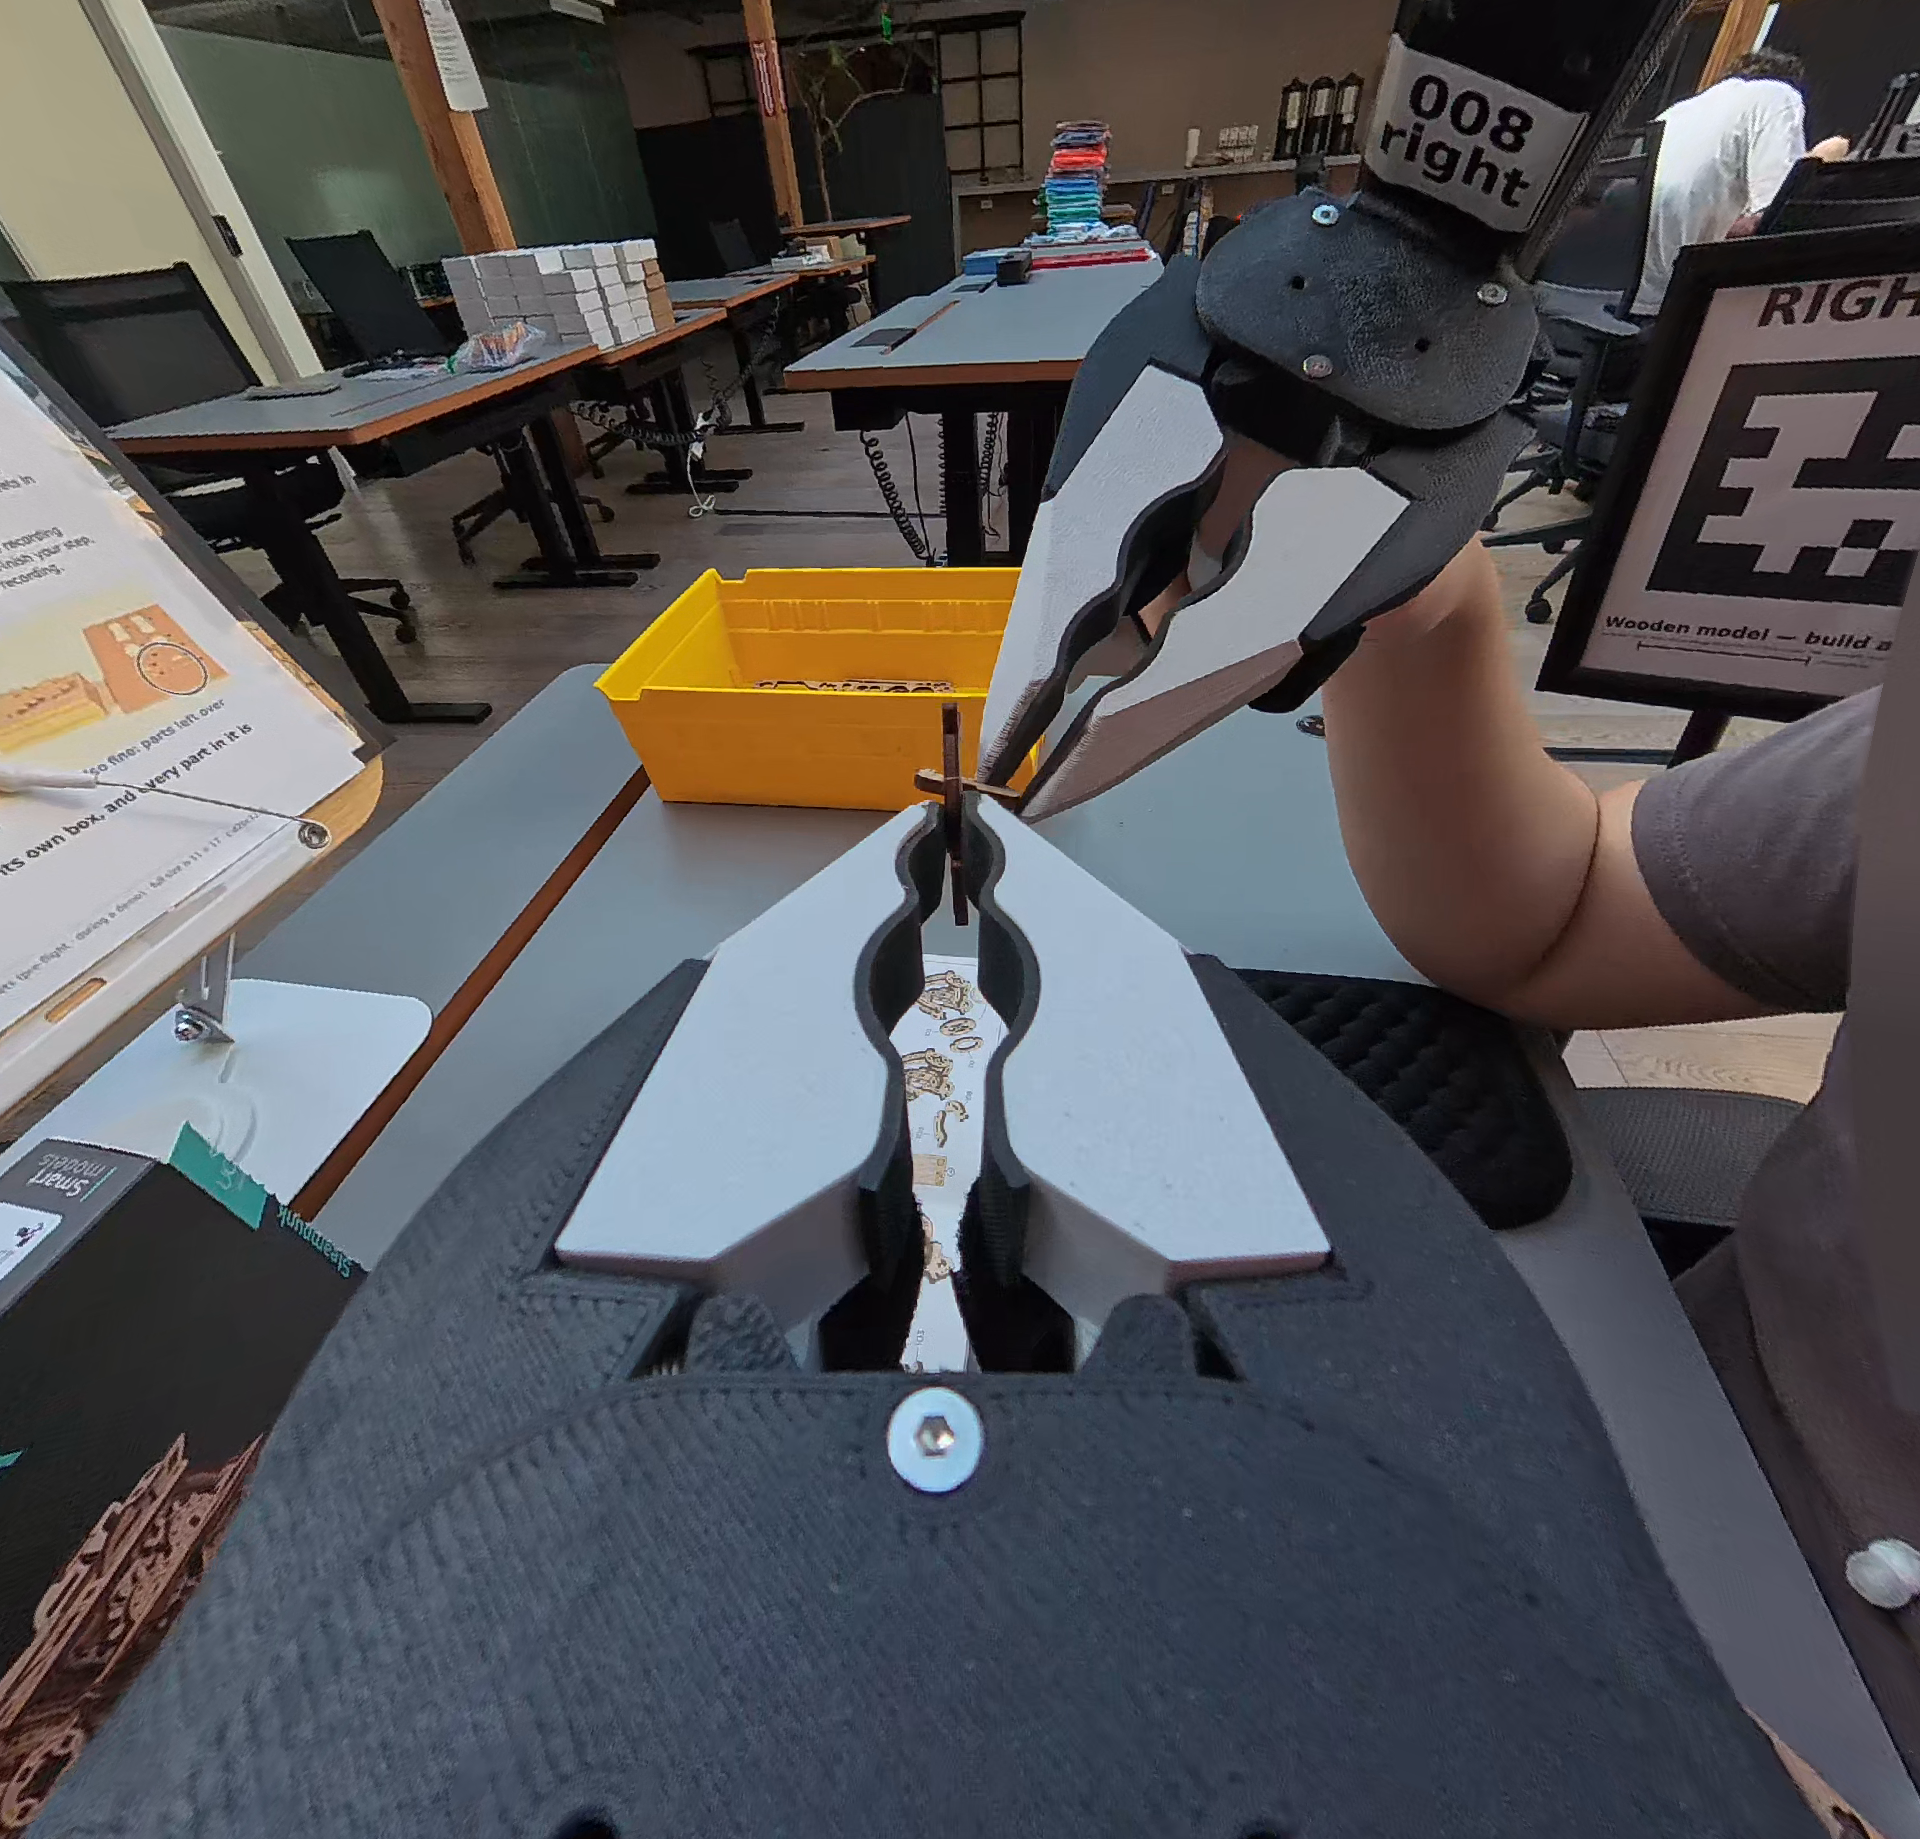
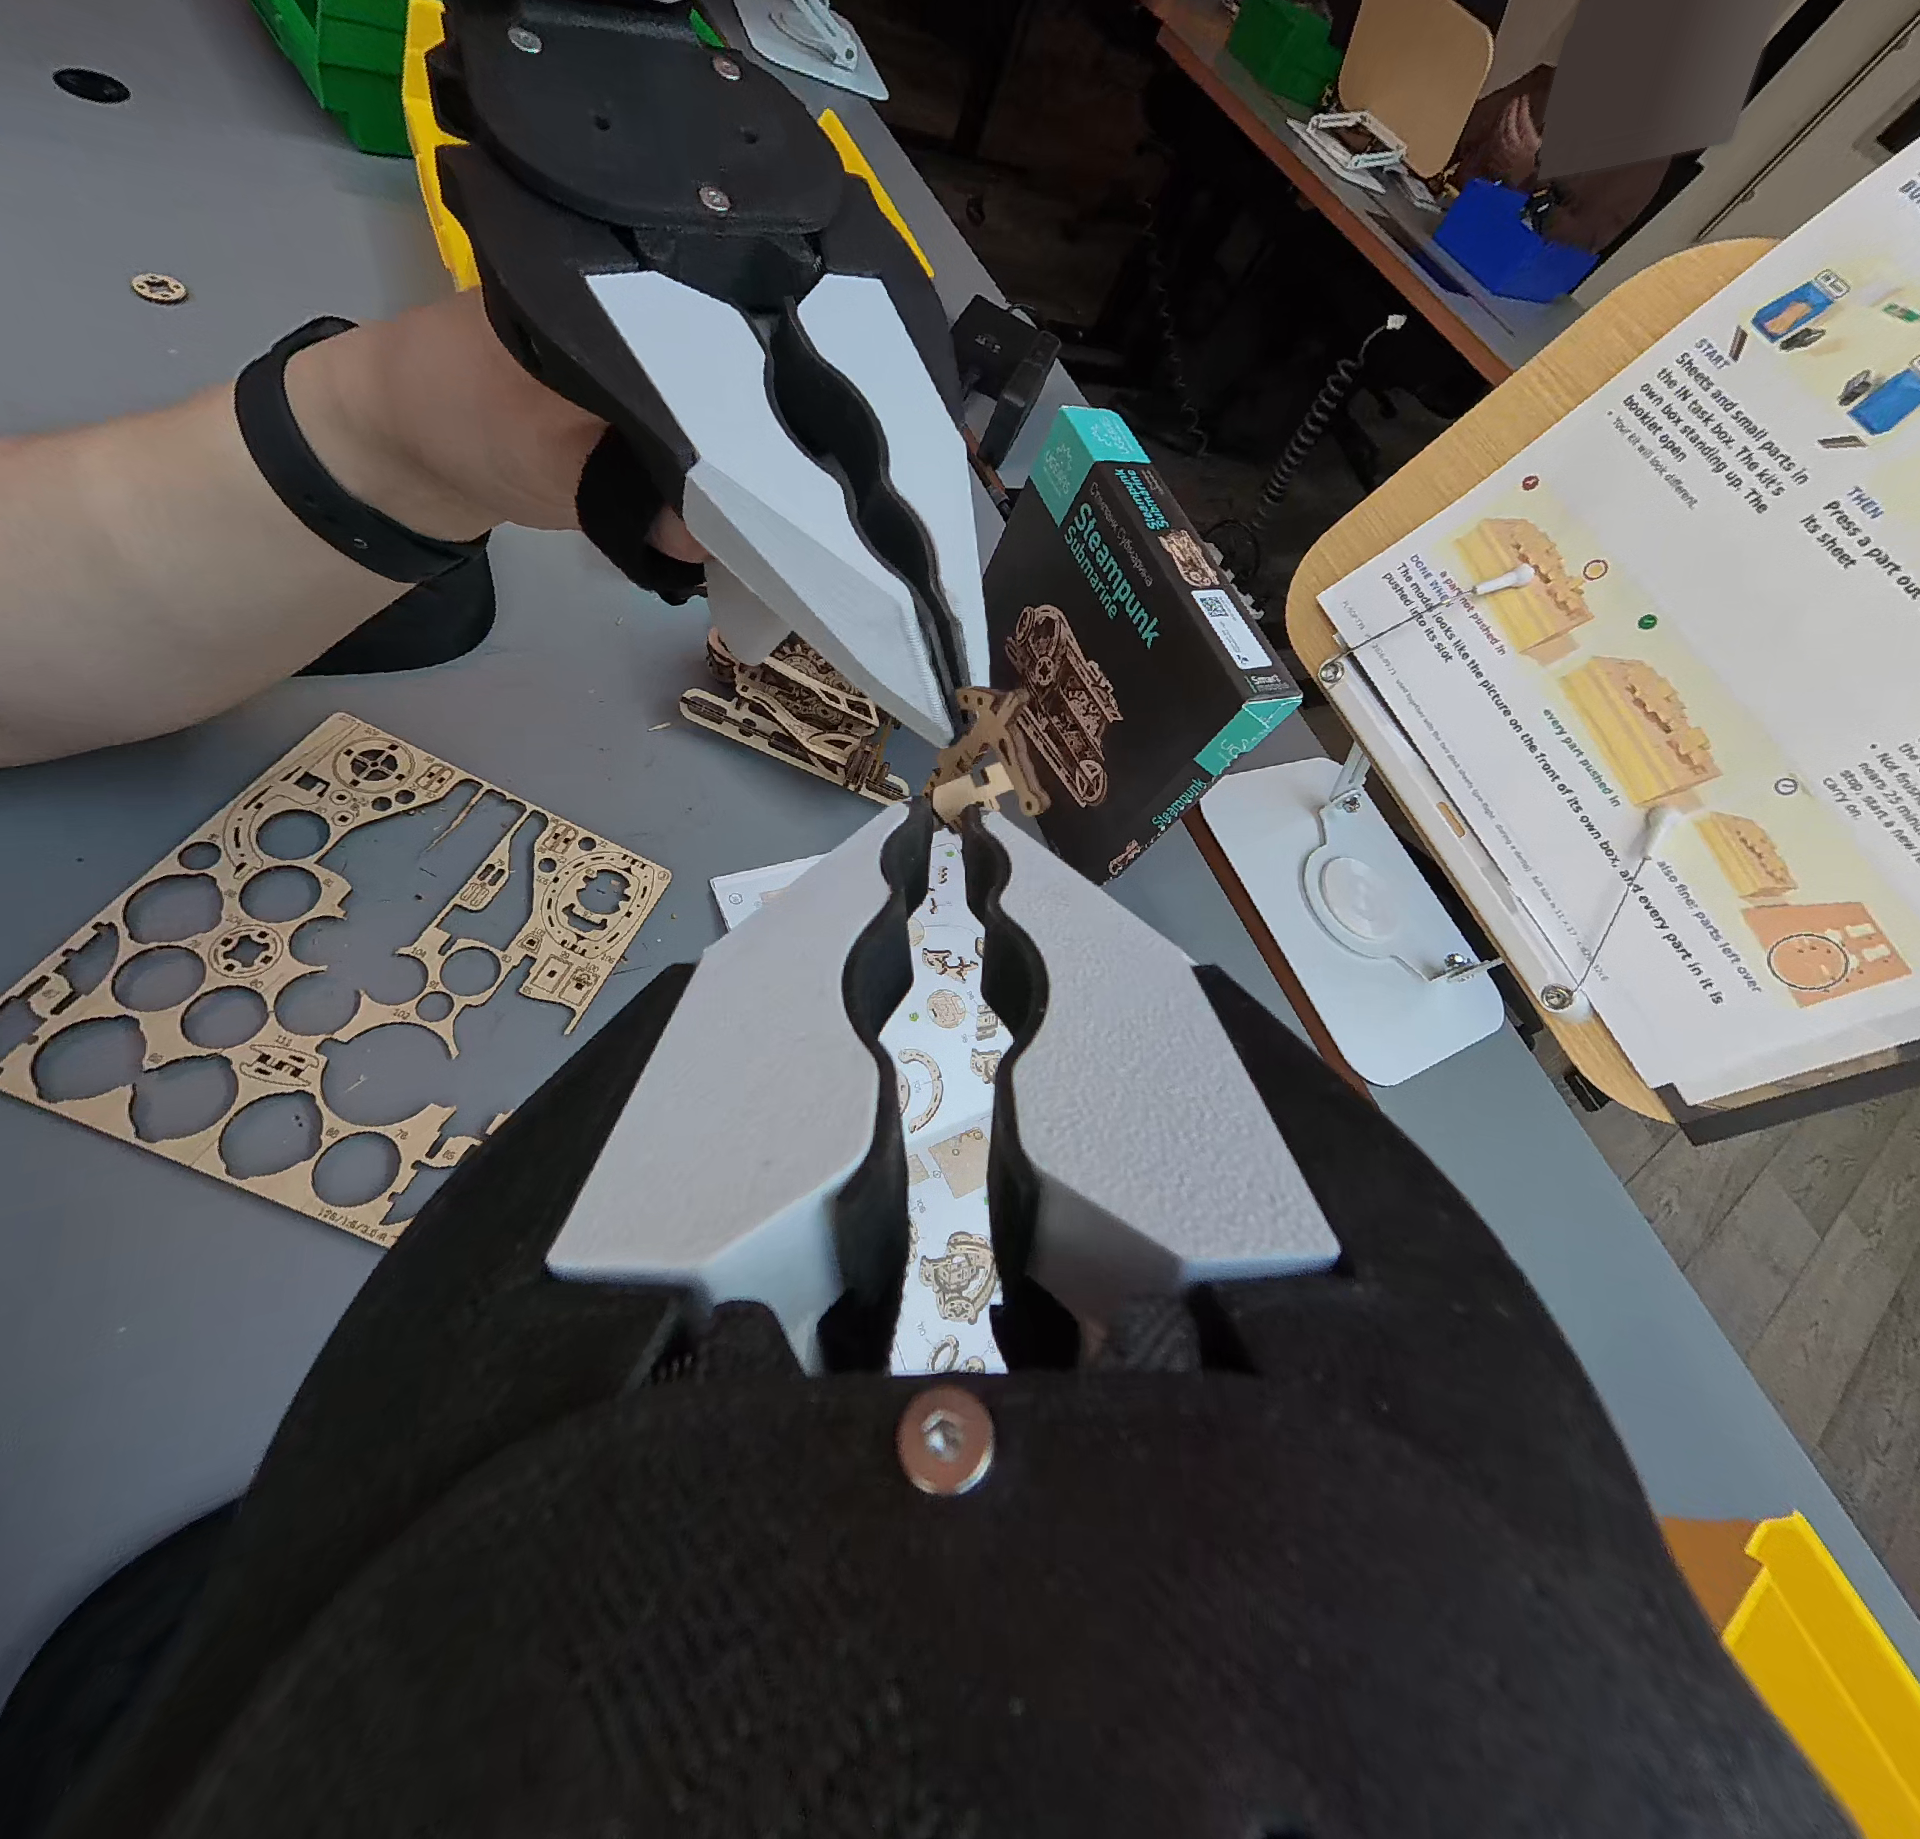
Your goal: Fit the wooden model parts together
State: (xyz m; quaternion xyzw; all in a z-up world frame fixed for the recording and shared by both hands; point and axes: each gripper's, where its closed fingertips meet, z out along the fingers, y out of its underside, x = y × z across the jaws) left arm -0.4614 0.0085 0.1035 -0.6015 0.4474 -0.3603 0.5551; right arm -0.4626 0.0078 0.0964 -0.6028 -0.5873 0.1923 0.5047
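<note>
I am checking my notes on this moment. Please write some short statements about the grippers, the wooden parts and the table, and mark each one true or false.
1. Both grippers, left gripper and right gripper, pinch small wooden parts at their tips. True.
2. The yellow bin is empty. False: flat wooden pieces lie in it.
3. The punched-out wooden sheet lies flat on the table. True.
4. The kit box lies flat. False: it stands up.
</note>
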